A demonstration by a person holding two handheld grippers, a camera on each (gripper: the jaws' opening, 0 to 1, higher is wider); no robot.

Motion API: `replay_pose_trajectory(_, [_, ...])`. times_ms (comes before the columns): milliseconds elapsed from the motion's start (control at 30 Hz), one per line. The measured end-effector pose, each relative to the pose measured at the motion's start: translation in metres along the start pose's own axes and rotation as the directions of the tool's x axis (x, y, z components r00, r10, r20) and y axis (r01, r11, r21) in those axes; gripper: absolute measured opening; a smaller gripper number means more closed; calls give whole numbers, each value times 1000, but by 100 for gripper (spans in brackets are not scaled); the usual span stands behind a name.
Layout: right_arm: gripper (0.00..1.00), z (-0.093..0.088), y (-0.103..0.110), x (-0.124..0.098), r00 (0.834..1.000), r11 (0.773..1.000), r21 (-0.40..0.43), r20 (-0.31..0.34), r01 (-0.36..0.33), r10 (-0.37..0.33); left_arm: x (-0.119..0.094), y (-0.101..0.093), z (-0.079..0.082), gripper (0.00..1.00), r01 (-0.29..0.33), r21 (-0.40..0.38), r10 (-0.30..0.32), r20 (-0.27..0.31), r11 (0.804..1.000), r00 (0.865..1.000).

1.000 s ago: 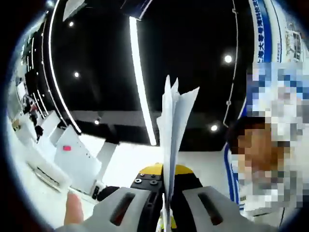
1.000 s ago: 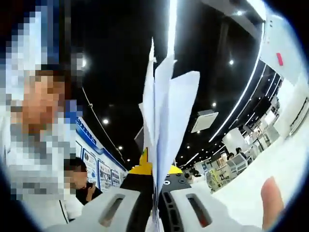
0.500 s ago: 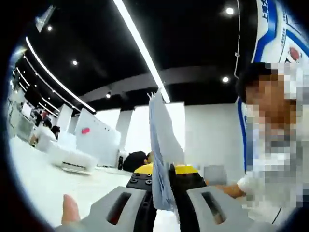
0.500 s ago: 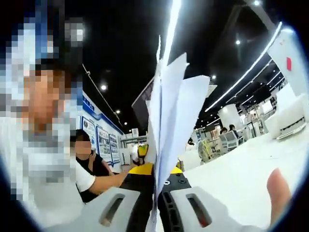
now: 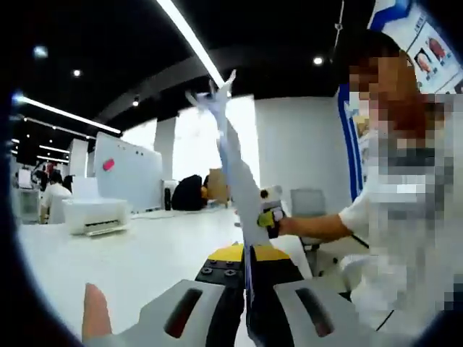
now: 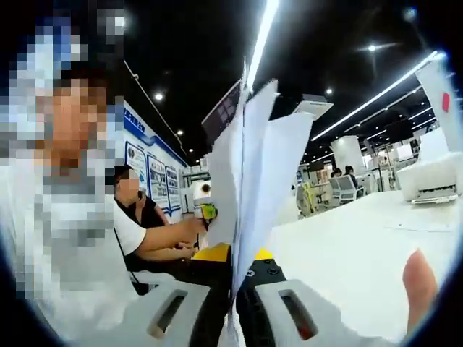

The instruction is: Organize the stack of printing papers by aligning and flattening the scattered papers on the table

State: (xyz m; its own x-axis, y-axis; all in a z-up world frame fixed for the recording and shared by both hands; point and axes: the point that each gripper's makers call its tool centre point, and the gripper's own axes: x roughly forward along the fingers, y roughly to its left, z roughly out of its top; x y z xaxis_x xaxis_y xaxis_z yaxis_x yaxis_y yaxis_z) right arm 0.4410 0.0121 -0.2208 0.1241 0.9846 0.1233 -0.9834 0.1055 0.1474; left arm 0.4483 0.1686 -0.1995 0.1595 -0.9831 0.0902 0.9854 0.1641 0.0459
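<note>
Both grey two-jaw grippers, left (image 5: 246, 318) and right (image 6: 233, 318), point upward above the white table (image 6: 347, 253), each clamped on upright white printing papers (image 6: 249, 181).

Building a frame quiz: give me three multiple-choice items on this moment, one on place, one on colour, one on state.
1. Where is the white printer?
A. on the white table
B. on the floor
C. on a chair

2. Colour of the marker on the white board?
A. green
B. pink
C. black

3. State of the right gripper?
A. open, holding nothing
B. shut on the white paper sheets
C. holding a cup

Key: A, the printer rests on the tabletop; B, a pink spot shows on the board; B, sheets rise from between shut jaws.
</note>
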Motion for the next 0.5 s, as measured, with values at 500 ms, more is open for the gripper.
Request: replay_pose_trajectory(500, [0,-29,-13,-2,994,996,-68,-91,57,-63,-7,10,-31,6,-59,124,64,-39,991,997])
